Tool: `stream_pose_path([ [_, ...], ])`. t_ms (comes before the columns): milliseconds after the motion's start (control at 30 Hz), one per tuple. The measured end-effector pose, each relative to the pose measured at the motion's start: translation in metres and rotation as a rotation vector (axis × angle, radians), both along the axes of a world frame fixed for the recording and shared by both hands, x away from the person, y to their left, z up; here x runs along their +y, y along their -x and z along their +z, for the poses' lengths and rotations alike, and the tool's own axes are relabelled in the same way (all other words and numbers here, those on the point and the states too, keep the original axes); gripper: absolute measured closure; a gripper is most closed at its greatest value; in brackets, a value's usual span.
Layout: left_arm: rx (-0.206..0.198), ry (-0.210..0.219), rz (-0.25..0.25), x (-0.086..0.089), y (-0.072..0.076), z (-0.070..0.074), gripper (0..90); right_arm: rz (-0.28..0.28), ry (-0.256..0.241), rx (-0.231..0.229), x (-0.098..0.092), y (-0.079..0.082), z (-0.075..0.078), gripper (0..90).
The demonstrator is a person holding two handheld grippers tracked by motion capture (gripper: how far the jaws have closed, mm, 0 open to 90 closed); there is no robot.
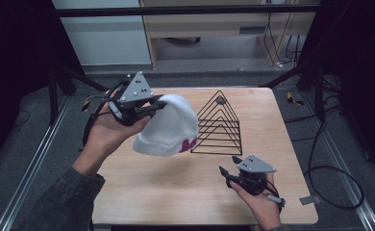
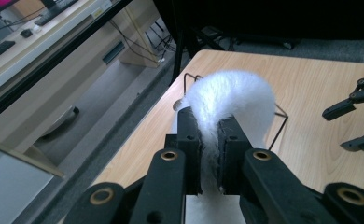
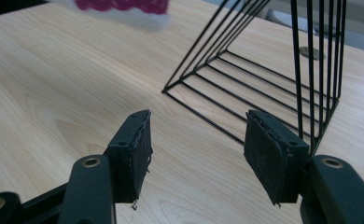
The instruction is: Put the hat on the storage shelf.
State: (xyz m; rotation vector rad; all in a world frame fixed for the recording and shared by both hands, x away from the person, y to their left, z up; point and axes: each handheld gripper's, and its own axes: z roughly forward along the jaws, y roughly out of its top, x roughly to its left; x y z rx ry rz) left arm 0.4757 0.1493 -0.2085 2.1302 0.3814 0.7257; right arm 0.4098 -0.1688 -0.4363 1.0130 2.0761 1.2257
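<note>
- Left gripper (image 1: 153,107): jaws clenched on fuzzy white beanie (image 1: 168,126), held above wooden table (image 1: 176,192).
- Right gripper (image 1: 230,169): jaws released wide, empty, near black triangular wire rack (image 1: 219,126).

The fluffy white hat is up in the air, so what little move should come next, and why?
Probably carry the white hat a bit right, over the black wire rack. The left gripper is shut on it, lifted off the table, and the rack stands just beside it. The right gripper waits open nearby.

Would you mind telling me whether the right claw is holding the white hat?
No, the right claw is open with nothing between its jaws, while the left claw pinches the white hat.
</note>
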Motion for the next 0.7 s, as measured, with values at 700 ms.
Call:
stream_pose_path([
  [700,0.019,0.016,-0.092,-0.031,0.001,-0.004,82.1,-0.022,0.003,-0.122,0.012,-0.011,0.037,50.9],
])
